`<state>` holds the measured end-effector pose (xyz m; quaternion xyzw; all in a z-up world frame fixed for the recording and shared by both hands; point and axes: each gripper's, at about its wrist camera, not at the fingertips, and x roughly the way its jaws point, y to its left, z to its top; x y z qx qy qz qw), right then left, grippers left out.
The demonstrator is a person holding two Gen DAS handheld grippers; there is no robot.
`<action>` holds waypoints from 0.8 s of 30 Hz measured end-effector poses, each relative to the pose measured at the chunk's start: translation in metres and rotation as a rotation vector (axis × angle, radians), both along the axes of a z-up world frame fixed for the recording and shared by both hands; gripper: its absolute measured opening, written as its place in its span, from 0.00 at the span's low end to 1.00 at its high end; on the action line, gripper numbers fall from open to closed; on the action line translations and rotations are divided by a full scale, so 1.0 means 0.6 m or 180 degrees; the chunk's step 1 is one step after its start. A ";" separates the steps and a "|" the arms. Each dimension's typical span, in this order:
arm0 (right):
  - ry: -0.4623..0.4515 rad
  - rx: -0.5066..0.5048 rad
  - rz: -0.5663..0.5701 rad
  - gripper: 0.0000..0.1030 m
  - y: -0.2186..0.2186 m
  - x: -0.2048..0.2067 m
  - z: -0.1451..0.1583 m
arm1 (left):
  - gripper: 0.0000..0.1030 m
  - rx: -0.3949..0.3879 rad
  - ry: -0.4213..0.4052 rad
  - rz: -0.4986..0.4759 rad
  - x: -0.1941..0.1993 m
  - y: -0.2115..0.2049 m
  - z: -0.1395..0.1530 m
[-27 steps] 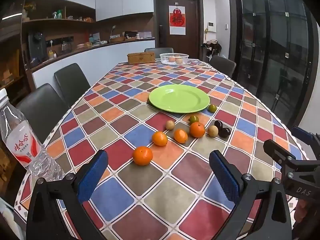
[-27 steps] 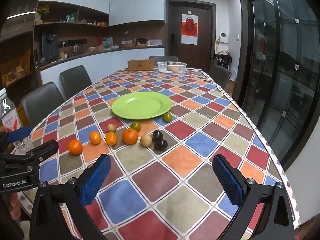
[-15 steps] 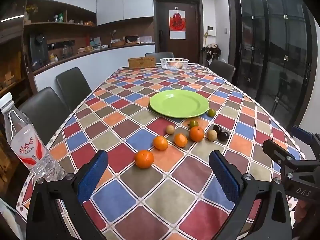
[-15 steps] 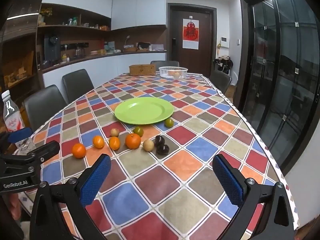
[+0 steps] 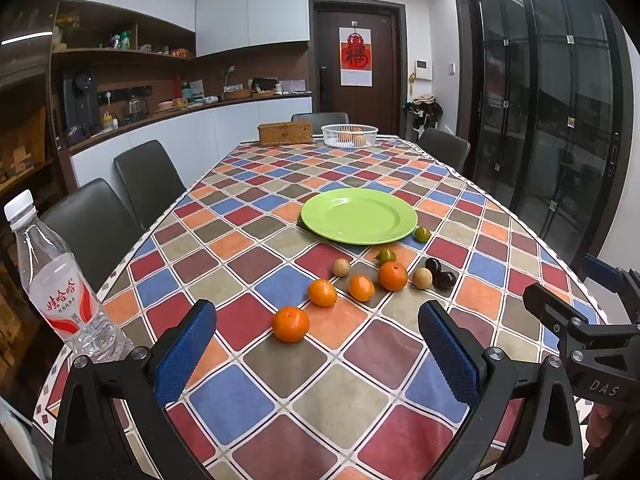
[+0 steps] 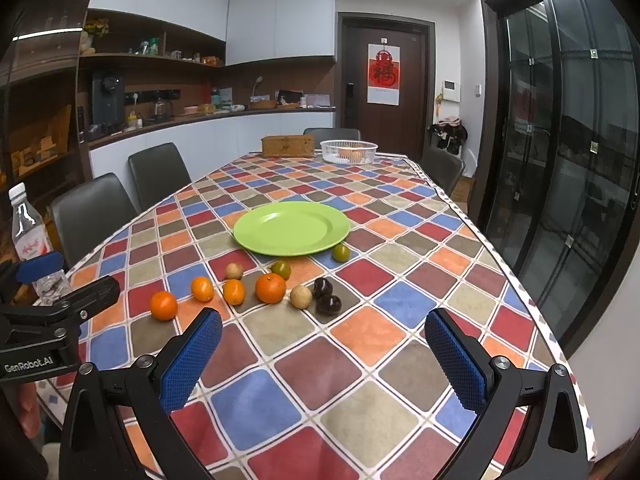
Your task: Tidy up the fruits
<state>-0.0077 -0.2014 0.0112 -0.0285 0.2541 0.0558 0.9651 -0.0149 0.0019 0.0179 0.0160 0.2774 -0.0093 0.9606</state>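
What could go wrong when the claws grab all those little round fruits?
The oranges are round, so a nudge from an open claw might roll one along the table. The two dark fruits touch, so grabbing one could push the other. The water bottle stands near the table's edge and could tip if bumped.

- Left gripper (image 5: 318, 356): you are holding it tilted downward, with its jaws spread to their widest and nothing between the blue pads (image 5: 185, 354).
- Right gripper (image 6: 323, 360): you are keeping it at a matching downward tilt, jaws likewise fully apart and gripping nothing.
- Arrangement: you are carrying the two side by side, each one showing at the edge of the other's view, apart and not touching.
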 end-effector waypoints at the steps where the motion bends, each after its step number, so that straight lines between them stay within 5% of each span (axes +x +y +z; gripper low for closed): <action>1: -0.0002 0.0001 0.0000 0.99 0.000 0.000 0.000 | 1.00 0.0002 -0.0005 0.0003 0.000 0.000 0.000; 24: -0.0036 -0.0013 0.0007 0.99 0.003 -0.004 0.007 | 1.00 0.0006 -0.0048 0.0020 -0.002 0.000 0.002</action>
